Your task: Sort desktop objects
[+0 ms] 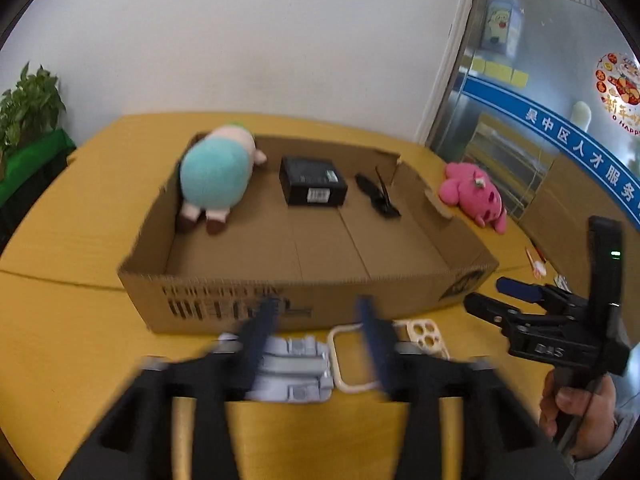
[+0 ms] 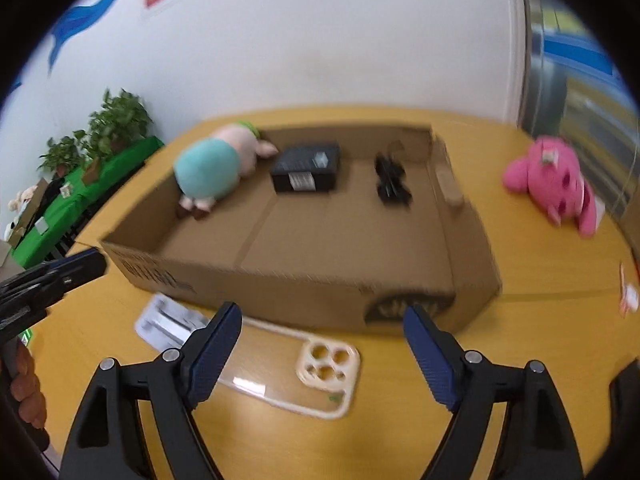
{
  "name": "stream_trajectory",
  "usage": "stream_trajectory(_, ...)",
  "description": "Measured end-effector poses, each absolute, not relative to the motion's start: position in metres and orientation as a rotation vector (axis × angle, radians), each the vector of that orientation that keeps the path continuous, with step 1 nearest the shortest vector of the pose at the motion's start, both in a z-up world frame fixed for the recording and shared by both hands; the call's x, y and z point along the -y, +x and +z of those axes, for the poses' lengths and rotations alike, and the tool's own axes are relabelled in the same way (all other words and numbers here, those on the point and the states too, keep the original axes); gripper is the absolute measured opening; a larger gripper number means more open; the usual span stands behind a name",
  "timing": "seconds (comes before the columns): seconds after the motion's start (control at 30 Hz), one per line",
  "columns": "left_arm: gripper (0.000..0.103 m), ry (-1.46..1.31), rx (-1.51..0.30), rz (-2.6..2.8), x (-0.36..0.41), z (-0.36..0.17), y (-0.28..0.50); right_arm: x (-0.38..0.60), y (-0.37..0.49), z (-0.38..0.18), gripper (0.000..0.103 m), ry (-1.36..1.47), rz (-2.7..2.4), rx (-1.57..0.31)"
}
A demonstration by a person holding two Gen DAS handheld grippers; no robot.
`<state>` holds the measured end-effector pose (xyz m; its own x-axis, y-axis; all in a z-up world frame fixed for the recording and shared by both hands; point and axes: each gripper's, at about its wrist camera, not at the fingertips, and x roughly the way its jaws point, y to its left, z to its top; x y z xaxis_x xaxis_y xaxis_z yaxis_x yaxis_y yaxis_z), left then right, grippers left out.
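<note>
A shallow cardboard box (image 1: 280, 304) (image 2: 304, 292) sits on the yellow table. It holds a teal plush pig (image 1: 214, 178) (image 2: 212, 168), a black box (image 1: 312, 186) (image 2: 306, 168) and a black clip (image 1: 378, 194) (image 2: 390, 182). In front lie a grey plastic tray (image 1: 296, 364) (image 2: 168, 322) and a clear phone case (image 1: 424, 334) (image 2: 296, 376). My left gripper (image 1: 318, 308) is open above the tray. My right gripper (image 2: 322, 316) is open above the phone case; it also shows in the left wrist view (image 1: 486, 294).
A pink plush toy (image 1: 474, 194) (image 2: 556, 178) lies on the table right of the box. Small red-and-white items (image 1: 536, 262) (image 2: 628, 296) lie at the right edge. Potted plants (image 2: 108, 128) stand on a green stand at the left. A white wall is behind.
</note>
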<state>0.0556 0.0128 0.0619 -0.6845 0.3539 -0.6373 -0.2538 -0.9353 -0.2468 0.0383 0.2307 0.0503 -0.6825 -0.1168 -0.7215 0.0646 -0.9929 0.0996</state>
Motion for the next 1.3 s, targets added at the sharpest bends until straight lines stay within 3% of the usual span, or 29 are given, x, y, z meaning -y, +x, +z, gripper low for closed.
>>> stream_trajectory(0.07, 0.094, -1.037, 0.201, 2.581, -0.015, 0.052, 0.06, -0.239, 0.029, 0.021, 0.081, 1.331, -2.746, 0.113)
stream_trajectory(0.23, 0.094, -1.142, 0.161, 2.515, -0.025, 0.031, 0.065, -0.238, 0.021, -0.032, 0.081, 1.508, -2.608, 0.162)
stream_trajectory(0.43, 0.094, -1.188, 0.177, 2.437, -0.032, 0.016, 0.068, -0.228, 0.033, -0.027, 0.08, 1.464, -2.544, 0.072)
stream_trajectory(0.6, 0.095, -1.128, 0.243, 2.287, -0.048, 0.019, 0.056, -0.254, 0.05, -0.023, 0.081, 1.444, -2.447, 0.148)
stream_trajectory(0.87, 0.097, -1.274, 0.24, 2.092, -0.098, -0.013, 0.005, -0.287, 0.059, -0.022, 0.081, 1.455, -2.458, 0.289)
stream_trajectory(0.93, 0.093, -1.29, 0.261, 2.099, -0.096, -0.021, -0.001, -0.29, 0.059, -0.022, 0.081, 1.447, -2.458, 0.313)
stream_trajectory(1.3, 0.096, -1.345, 0.246, 2.144, -0.079, -0.029, -0.007, -0.272, 0.037, -0.021, 0.081, 1.407, -2.378, 0.324)
